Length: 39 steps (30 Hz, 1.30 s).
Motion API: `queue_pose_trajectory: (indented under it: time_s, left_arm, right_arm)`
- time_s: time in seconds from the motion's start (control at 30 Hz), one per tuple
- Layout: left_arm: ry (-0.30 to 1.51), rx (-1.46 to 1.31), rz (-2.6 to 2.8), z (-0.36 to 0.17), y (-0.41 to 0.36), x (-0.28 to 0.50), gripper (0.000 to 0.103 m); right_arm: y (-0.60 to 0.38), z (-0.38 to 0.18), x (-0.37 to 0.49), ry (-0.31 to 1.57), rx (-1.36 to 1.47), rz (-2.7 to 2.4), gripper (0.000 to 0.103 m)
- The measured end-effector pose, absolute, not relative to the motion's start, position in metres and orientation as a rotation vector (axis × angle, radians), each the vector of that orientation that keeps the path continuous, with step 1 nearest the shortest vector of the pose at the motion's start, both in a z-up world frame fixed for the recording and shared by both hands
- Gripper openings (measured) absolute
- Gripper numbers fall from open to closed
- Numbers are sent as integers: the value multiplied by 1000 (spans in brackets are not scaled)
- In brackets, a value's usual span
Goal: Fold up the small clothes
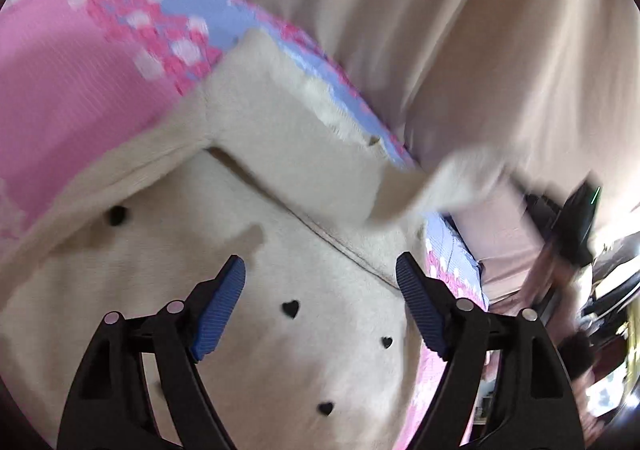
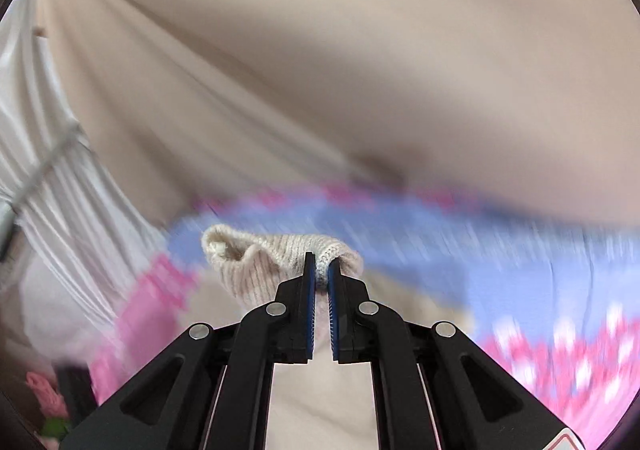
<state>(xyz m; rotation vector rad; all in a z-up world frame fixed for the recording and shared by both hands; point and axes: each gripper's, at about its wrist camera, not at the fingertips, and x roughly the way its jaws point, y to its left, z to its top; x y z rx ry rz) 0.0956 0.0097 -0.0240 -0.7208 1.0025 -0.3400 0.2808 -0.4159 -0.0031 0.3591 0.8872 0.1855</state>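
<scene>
A small cream knitted cardigan (image 1: pixel 224 262) with black heart buttons lies on a pink and blue patterned blanket (image 1: pixel 72 82). One sleeve is folded across its upper part. My left gripper (image 1: pixel 320 286) hovers open just above the cardigan's body, nothing between its blue pads. In the right wrist view my right gripper (image 2: pixel 321 270) is shut on the ribbed cuff (image 2: pixel 256 262) of a cream sleeve, lifted above the blanket (image 2: pixel 440 234). The left wrist view shows that sleeve (image 1: pixel 460 178) as a blurred cream strip raised at the right.
Beige sheet (image 1: pixel 420 18) stretches beyond the blanket. White pleated curtain fabric (image 2: pixel 48 178) hangs at the left in the right wrist view. Dark blurred clutter (image 1: pixel 580 250) shows at the right edge of the left wrist view.
</scene>
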Motion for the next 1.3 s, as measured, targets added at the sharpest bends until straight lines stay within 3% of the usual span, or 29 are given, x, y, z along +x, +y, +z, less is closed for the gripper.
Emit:
queue_pose_trajectory:
  time_s: [0.17, 0.3, 0.4, 0.47, 0.53, 0.7, 0.77, 1.0, 1.13, 1.17, 1.2, 1.23, 1.3]
  left_arm:
    - [1069, -888, -214, -63, 14, 144, 76]
    - [1018, -992, -67, -76, 40, 168, 75]
    - [944, -1087, -24, -68, 56, 170, 75]
    - [921, -1146, -8, -67, 64, 172, 75]
    - [924, -1178, 13, -71, 72, 176, 75]
    - [921, -1254, 33, -76, 88, 168, 75]
    - [919, -1256, 38, -75, 90, 168, 76]
    - [942, -1207, 45, -72, 82, 175, 77]
    - [961, -1178, 70, -75, 79, 182, 77]
    - [972, -1173, 80, -77, 78, 183, 76]
    - [979, -1174, 81, -78, 78, 184, 70]
    - [979, -1176, 73, -78, 78, 187, 63]
    - [956, -1182, 37, -70, 85, 191, 42]
  right_arm:
    - [-437, -98, 252, 995, 550, 118, 7]
    - [-434, -106, 234, 948, 668, 127, 14]
    - [-436, -111, 216, 890, 789, 159, 26]
    - [-432, -110, 208, 853, 885, 190, 46]
    - [-429, -116, 203, 861, 971, 203, 55]
    - [-413, -122, 200, 823, 1173, 256, 56]
    - [-403, -118, 209, 833, 1168, 220, 62]
    - [-329, -82, 294, 1044, 525, -73, 62]
    - [-300, -104, 338, 1147, 191, -316, 60]
    - [-301, -113, 342, 1153, 165, -332, 44]
    - [-303, -116, 341, 1137, 161, -330, 36]
    - [-306, -109, 339, 1115, 191, -312, 13]
    - [-319, -86, 323, 999, 417, -157, 10]
